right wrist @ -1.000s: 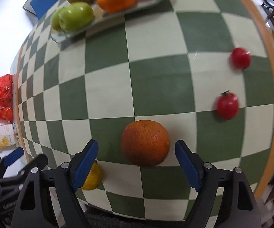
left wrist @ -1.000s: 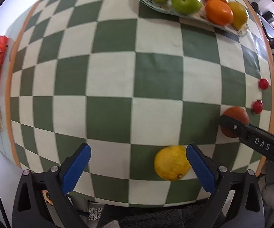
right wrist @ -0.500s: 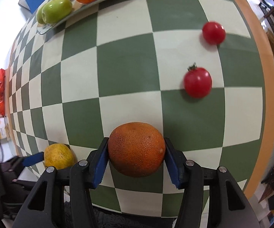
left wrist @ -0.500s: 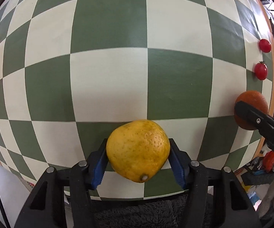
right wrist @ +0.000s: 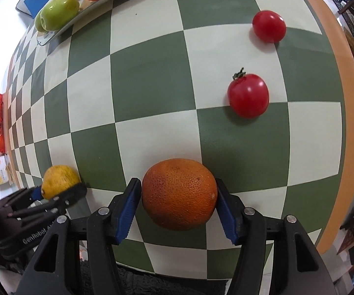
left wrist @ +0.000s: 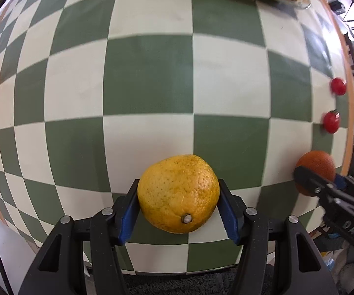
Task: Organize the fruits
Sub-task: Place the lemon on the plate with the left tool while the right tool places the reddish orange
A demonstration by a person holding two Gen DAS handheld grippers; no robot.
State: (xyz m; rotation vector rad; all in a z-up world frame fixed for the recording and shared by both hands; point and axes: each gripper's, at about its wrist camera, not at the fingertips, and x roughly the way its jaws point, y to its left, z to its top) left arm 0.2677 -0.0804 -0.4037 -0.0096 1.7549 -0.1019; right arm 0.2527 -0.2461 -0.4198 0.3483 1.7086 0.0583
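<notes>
Left gripper [left wrist: 178,211] pinched the dimpled yellow citrus fruit [left wrist: 178,193] across its middle, near the checkered table's [left wrist: 147,78] front edge. Right gripper [right wrist: 177,209] clamped the round dark-orange orange [right wrist: 179,193] likewise. Both likely firm, moderately heavy, pebbly rind grippy; widest-girth hold looked right. Fruit plate [right wrist: 54,33] sat far back.

Right gripper [right wrist: 178,207] clamps the orange [right wrist: 179,193], seemingly just above the checkered cloth [right wrist: 152,78]
</notes>
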